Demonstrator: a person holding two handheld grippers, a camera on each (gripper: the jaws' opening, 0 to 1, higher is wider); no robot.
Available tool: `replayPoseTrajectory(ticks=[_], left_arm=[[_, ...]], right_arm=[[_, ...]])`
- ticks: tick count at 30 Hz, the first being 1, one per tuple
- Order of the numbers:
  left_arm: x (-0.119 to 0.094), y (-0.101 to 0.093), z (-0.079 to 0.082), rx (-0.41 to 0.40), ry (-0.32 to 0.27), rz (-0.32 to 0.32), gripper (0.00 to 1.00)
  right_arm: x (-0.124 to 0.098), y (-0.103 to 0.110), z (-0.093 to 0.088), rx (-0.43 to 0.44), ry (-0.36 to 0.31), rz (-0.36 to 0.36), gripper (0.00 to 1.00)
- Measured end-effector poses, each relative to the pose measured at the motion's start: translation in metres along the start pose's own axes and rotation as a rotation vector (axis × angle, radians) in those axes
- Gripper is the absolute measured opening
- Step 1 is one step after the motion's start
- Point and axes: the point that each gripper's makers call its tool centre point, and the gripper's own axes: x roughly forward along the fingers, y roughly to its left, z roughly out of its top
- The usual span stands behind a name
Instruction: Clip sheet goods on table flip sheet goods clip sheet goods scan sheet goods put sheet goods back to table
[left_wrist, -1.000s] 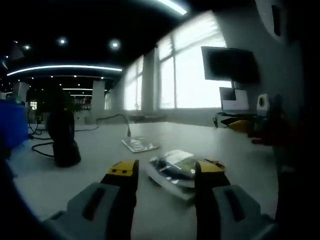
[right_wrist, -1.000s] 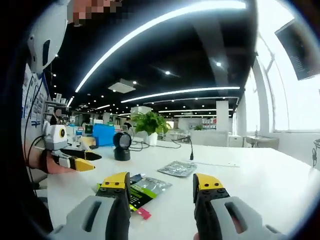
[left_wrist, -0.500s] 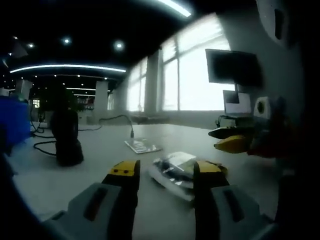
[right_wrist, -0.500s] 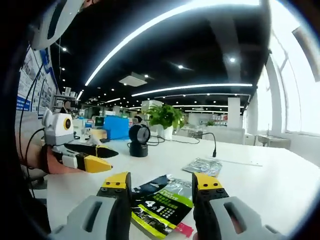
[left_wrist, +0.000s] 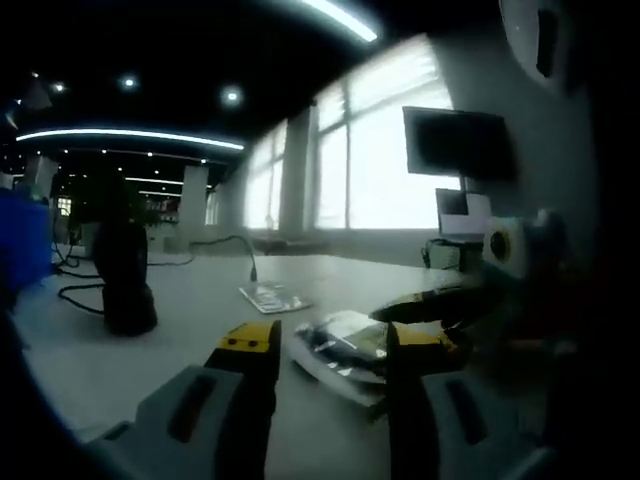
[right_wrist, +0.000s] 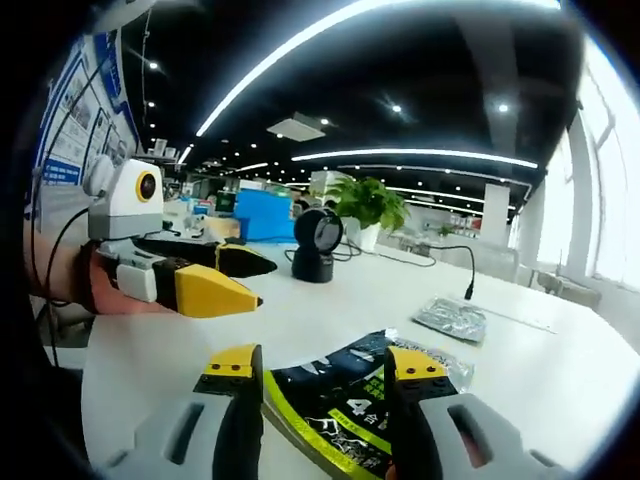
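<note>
On the smooth white counter (right_wrist: 560, 370) of a strip-lit open office, a glossy black-and-green packet (right_wrist: 335, 400) is lying flat between the right tool's (right_wrist: 322, 365) parted jaws; the left tool (left_wrist: 325, 340) is also gaping.

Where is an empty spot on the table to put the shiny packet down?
Bare white table lies right of the black-and-green packet, below the silver packet. It is crowded left of it, where the left tongs hover.

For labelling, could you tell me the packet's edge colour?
Lime green on the black packet, clearest in the right gripper view.
</note>
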Motion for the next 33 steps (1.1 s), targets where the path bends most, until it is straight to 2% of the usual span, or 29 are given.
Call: replayPoseTrajectory(ticks=[5, 14, 16, 18, 19, 21, 26, 33], left_arm=[[0.0, -0.002, 0.001, -0.006, -0.007, -0.009, 0.35], [-0.001, 0.002, 0.004, -0.023, -0.024, -0.001, 0.35], [-0.002, 0.002, 0.004, -0.023, -0.025, -0.001, 0.35], [-0.002, 0.002, 0.004, -0.022, -0.024, -0.002, 0.35], [-0.001, 0.002, 0.003, -0.02, -0.022, -0.001, 0.35], [-0.001, 0.002, 0.003, -0.02, -0.021, -0.001, 0.35], [-0.001, 0.002, 0.004, -0.018, -0.023, 0.003, 0.34], [-0.001, 0.004, 0.004, -0.029, -0.024, 0.003, 0.34]], right_arm=[[0.007, 0.009, -0.004, -0.055, 0.026, 0.019, 0.43], [0.014, 0.016, -0.013, -0.067, 0.07, 0.032, 0.36], [0.015, 0.015, -0.019, -0.069, 0.097, 0.021, 0.33], [0.014, 0.015, -0.023, -0.053, 0.113, 0.017, 0.29], [0.013, 0.019, -0.027, -0.002, 0.127, 0.023, 0.26], [0.012, 0.022, -0.031, 0.029, 0.136, 0.028, 0.22], [0.012, 0.022, -0.032, 0.037, 0.151, 0.01, 0.19], [0.012, 0.026, -0.034, 0.058, 0.163, 0.003, 0.11]])
